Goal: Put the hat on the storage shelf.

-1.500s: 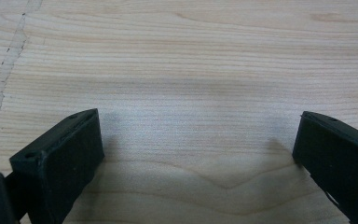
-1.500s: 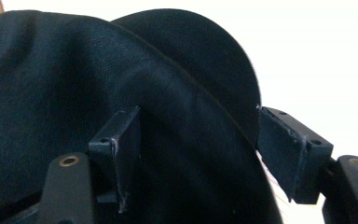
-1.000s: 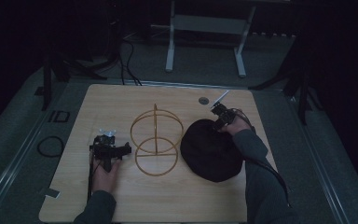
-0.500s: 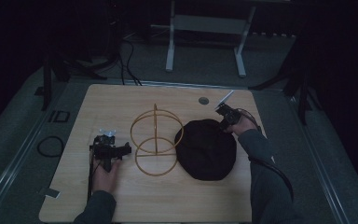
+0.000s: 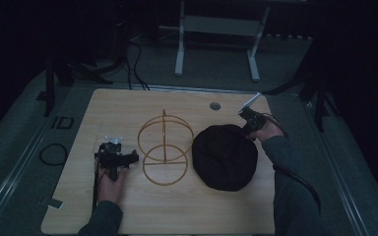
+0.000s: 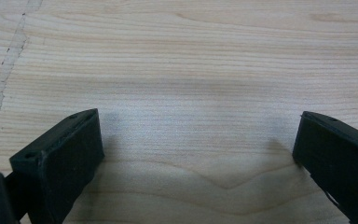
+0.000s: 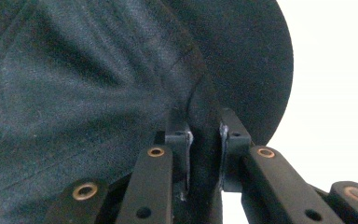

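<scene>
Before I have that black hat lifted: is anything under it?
The black hat lies flat on the wooden table, beside the wire stand, its edge pinched by the right gripper. Whatever lies beneath stays covered by the fabric.

Black cap (image 7: 98, 84) cut off at frame edges.

Only readable mark I can see: "ID" in dark letters on the grey floor mat (image 5: 39, 147), just off the left edge of the table (image 5: 128, 105), far-left side. Nothing legible elsewhere.
</scene>
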Available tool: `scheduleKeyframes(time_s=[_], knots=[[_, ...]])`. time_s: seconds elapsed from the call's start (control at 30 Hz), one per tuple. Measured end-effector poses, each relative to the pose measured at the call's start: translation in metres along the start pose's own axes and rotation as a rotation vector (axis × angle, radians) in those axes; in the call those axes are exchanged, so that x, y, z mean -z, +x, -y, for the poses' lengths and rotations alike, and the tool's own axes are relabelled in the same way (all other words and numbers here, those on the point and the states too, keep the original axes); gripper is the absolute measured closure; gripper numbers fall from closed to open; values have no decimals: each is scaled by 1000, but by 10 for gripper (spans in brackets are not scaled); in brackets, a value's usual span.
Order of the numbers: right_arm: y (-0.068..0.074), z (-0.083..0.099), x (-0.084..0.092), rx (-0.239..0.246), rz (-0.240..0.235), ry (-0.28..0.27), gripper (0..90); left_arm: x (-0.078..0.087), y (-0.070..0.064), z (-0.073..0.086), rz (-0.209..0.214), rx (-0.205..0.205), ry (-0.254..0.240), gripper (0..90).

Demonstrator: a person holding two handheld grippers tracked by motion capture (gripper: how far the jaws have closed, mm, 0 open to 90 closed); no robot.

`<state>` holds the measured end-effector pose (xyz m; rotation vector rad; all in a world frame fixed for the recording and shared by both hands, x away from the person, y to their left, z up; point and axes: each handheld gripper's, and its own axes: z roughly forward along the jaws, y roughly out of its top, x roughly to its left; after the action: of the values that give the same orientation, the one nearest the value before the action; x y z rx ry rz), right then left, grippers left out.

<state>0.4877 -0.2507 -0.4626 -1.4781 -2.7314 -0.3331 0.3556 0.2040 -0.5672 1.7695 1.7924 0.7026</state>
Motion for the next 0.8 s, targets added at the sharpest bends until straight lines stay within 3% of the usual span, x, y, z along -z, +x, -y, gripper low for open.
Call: scheduleKeyframes(time_s=[0.3,0.47,0.8], knots=[[-1,7,12,-90,-46,35,783,0,0,0,0,0,0,12],[-2,11,22,-108,-92,27,783,0,0,0,0,0,0,12],[-6,14,45,-126,-120,14,782,0,0,0,0,0,1,12]])
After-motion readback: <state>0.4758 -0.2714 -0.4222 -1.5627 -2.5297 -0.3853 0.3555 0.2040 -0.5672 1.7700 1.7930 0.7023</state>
